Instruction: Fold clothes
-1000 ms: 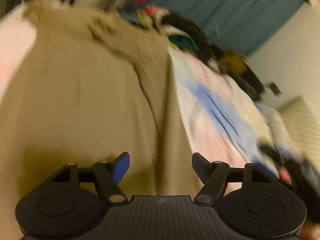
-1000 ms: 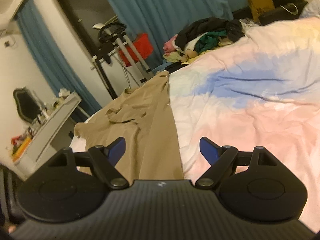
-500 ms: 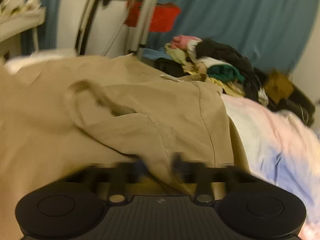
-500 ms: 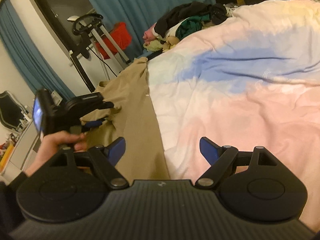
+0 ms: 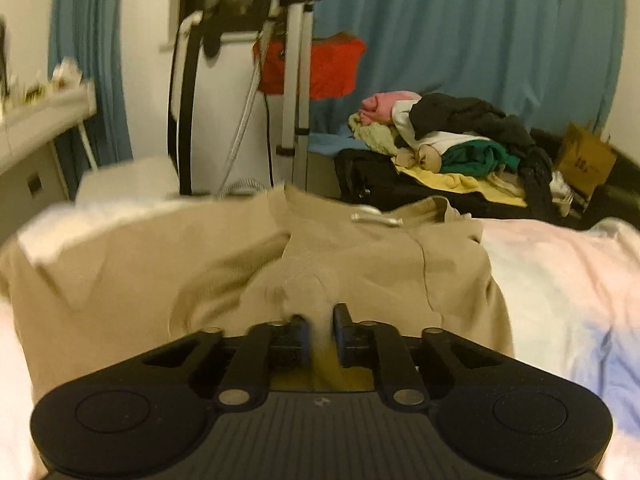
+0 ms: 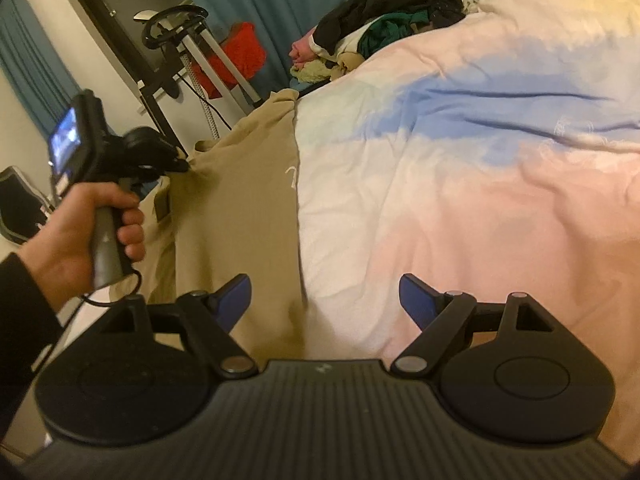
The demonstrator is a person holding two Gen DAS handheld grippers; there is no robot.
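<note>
Pastel duvet (image 6: 460,168), clothes heap (image 5: 448,136) beyond — left tongs (image 5: 320,330) opening around tan garment (image 5: 360,264), right tongs (image 6: 324,298) wide, empty.

The right gripper (image 6: 322,300) is showing a black ribbed body, two round black discs at four and eight o'clock, silver pivot screws and blue pads (image 6: 236,294). The left gripper (image 5: 319,334) is wearing the same black shell, ribs and silver screws. The left hand (image 6: 80,236) is wearing a black sleeve (image 6: 20,316); a thin black cable (image 6: 116,294) is trailing from the grey handle, with a small lit screen (image 6: 66,142) glowing at ten o'clock.
</note>
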